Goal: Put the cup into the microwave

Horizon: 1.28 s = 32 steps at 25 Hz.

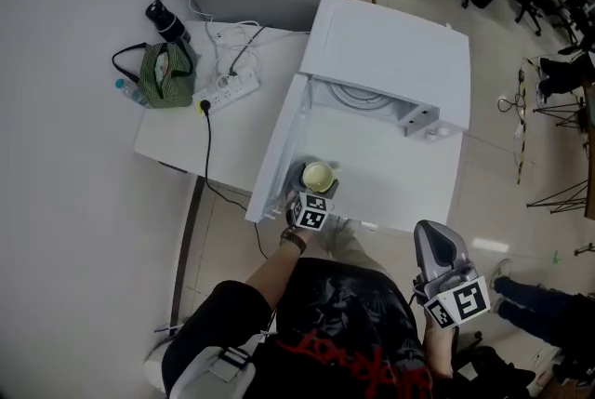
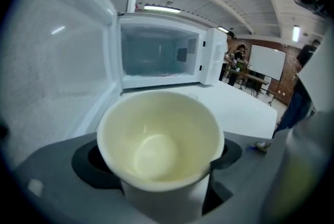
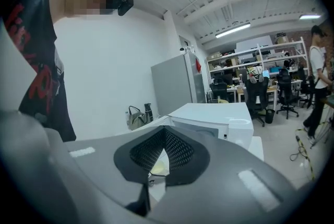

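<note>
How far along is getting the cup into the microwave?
Done: the microwave door is open, and the cup is gripped in the left gripper. In hand: the cup is held in front of the empty microwave opening. Left: set it inside, let go and probably shut the door. The right gripper is shut and empty, held back near the person.

Right gripper [image 3: 164, 155] up close, jaws closed together, black ribbed pads [image 3: 180, 152] meeting at the tips. Through a narrow gap lower down, a sliver of pale yellow cup [image 3: 160, 167]. Beyond, white microwave [image 3: 219, 118] on a white table [image 3: 255, 145]. Bag [image 3: 136, 117] and dark bottle [image 3: 148, 112] by the wall. At left, holder's black shirt [image 3: 36, 61] with red print. Far right, a person standing [image 3: 315, 77] near office chairs [image 3: 255, 95].
</note>
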### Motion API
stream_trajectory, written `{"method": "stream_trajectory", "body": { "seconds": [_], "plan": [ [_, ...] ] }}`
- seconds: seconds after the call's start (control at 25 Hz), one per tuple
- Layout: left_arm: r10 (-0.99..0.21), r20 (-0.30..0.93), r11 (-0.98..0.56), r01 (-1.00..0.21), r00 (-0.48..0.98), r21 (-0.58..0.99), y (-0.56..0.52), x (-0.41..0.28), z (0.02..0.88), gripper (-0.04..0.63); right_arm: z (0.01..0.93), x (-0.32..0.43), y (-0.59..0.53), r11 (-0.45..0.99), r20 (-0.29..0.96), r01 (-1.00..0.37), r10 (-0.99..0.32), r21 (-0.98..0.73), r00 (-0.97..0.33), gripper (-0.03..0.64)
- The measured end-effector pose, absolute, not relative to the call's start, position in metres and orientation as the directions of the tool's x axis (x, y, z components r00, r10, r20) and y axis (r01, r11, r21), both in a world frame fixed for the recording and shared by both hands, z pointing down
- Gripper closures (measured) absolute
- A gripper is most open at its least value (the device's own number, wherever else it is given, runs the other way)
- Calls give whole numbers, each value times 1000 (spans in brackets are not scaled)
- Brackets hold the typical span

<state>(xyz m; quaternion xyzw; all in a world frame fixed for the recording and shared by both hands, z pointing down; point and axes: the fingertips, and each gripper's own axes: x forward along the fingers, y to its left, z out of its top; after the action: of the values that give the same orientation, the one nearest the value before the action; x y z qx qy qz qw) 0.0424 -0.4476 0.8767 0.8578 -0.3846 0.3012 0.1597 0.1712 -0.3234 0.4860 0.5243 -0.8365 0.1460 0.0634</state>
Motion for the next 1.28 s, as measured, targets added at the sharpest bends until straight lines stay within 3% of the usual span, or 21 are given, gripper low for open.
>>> {"method": "stream_trajectory", "body": {
  "seconds": [0.28,0.56,1.28],
  "plan": [
    [-613,539,-645,-760,577,79,-485,61,838,140,484,212,-322,330,272,-928,-890,-173,-367,615],
    [-636,438,-669,-736,636,97,-554,126,790,140,468,248,-322,276,198,-940,-928,-199,-315,615],
    [-566,575,-695,-717,590,53,-696,192,812,140,450,268,-329,224,48,-945,-969,-236,-242,617]
  ]
}}
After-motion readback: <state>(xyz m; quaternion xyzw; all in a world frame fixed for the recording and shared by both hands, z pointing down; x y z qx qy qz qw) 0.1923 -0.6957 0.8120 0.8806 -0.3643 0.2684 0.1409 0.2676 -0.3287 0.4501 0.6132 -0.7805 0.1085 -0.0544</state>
